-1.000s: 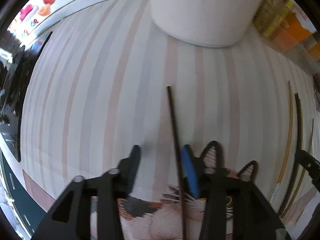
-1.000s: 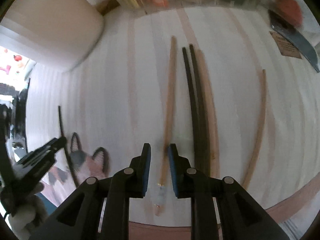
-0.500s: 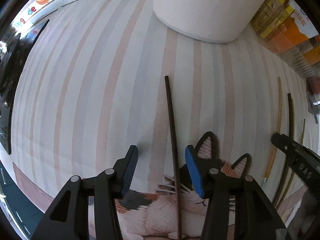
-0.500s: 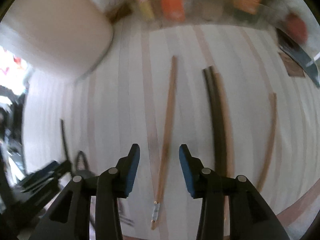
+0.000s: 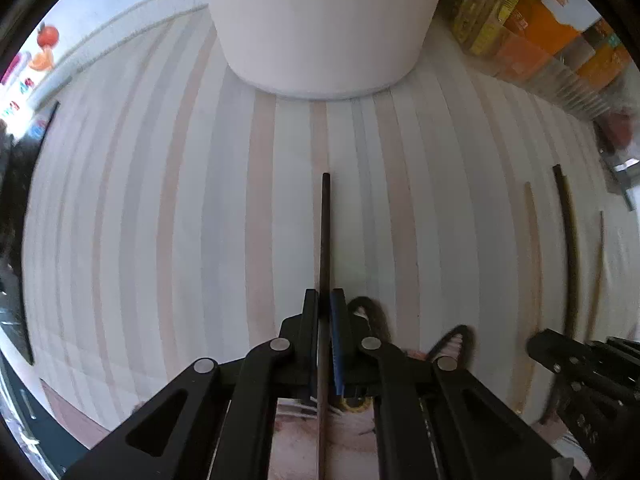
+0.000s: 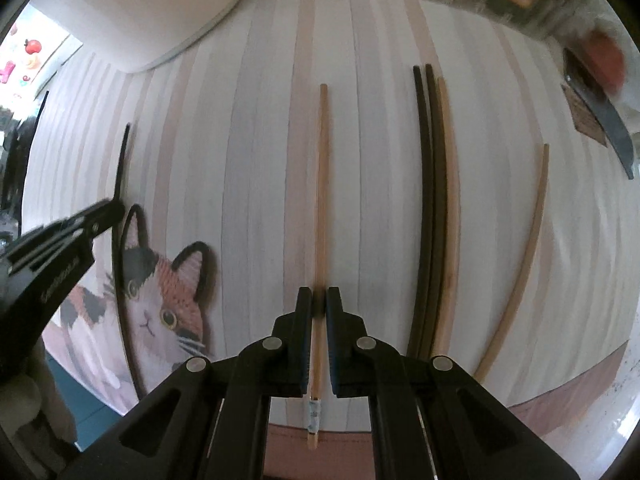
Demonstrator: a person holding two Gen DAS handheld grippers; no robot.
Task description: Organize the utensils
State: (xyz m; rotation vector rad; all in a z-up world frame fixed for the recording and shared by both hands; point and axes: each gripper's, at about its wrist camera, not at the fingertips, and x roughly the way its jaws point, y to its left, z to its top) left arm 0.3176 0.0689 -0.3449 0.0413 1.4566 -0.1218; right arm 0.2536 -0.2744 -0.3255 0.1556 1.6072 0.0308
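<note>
On the striped mat (image 5: 200, 240), the left gripper (image 5: 325, 300), whose jaws have just been closing, clamps a dark chopstick (image 5: 325, 232) running forward between its fingers, while the right gripper (image 6: 319, 300), likewise just closing, pinches a light wooden chopstick (image 6: 321, 184) lying straight ahead.

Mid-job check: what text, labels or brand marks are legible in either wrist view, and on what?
None reads with certainty.
White lettering along the side of the left gripper: blurred, unreadable.
Red print on the orange packages by the wall: too small.
Brown tag near the dark blade: print too small.
Colourful fruit stickers: pictures and blurred letters.
</note>
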